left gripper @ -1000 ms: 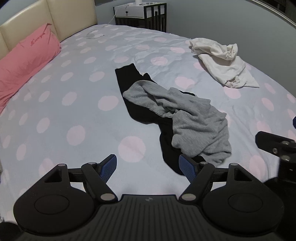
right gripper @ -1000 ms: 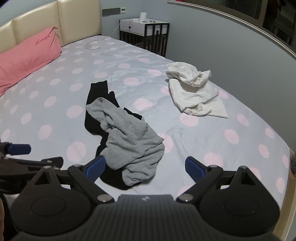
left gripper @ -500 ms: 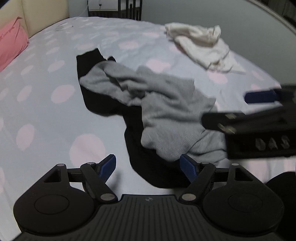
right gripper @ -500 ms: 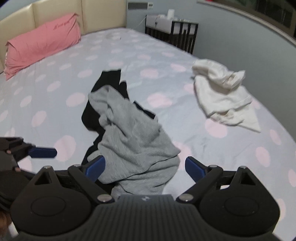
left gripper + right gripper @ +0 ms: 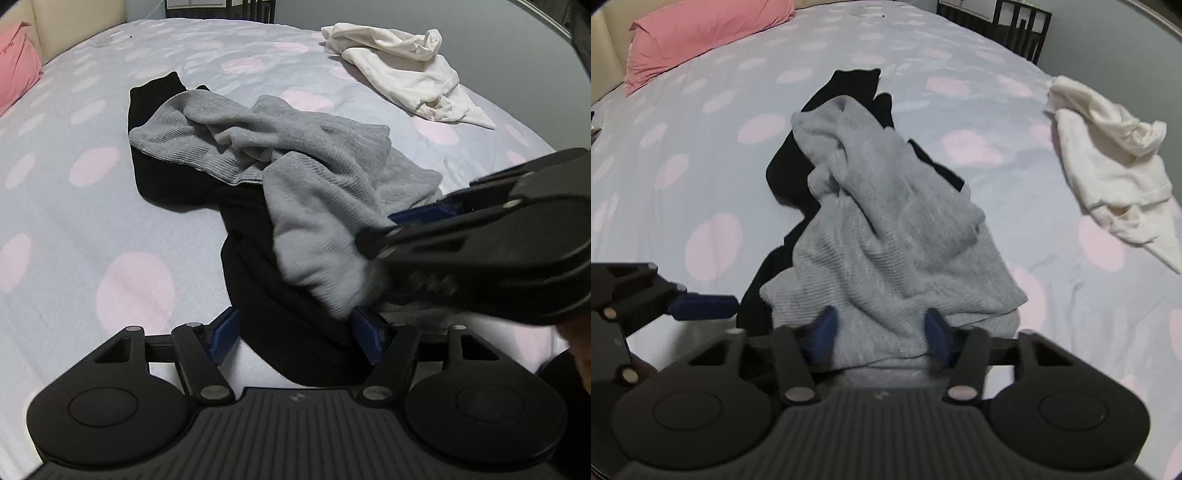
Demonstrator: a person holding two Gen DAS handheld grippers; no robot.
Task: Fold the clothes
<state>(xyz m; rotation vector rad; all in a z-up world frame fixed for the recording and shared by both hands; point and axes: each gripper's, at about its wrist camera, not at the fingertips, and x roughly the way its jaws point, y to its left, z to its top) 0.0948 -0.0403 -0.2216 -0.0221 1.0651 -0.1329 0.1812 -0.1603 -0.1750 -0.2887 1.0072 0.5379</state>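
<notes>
Lying just ahead of both grippers: a crumpled grey knit garment (image 5: 886,236) heaped on top of a black garment (image 5: 258,280), both on the bed.
Right gripper (image 5: 881,328): fingers spread apart, with the near hem of the grey knit garment bunched between the blue pads (image 5: 823,328); the cloth fills the gap, but the pads look blurred, so whether they press on it is hard to tell.
Right gripper seen from the left wrist: it (image 5: 373,258) enters from the right side, low over the grey cloth, its upper blue pad lying on the fabric.
Left gripper (image 5: 299,338): fingers wide apart, with the near end of the black garment lying between the pads (image 5: 223,334); nothing is pinched.
Left gripper seen from the right wrist: a blue fingertip (image 5: 701,306) pokes in at the left, just beside the black cloth.
Black garment: it stretches away from the grippers, with one dark end showing beyond the grey heap.
White garment (image 5: 1115,162): crumpled, far ahead and to the right, well apart from the pile.
Pink pillow (image 5: 698,33): far ahead on the left.
Bedsheet (image 5: 92,206): pale with pink dots, under everything.
</notes>
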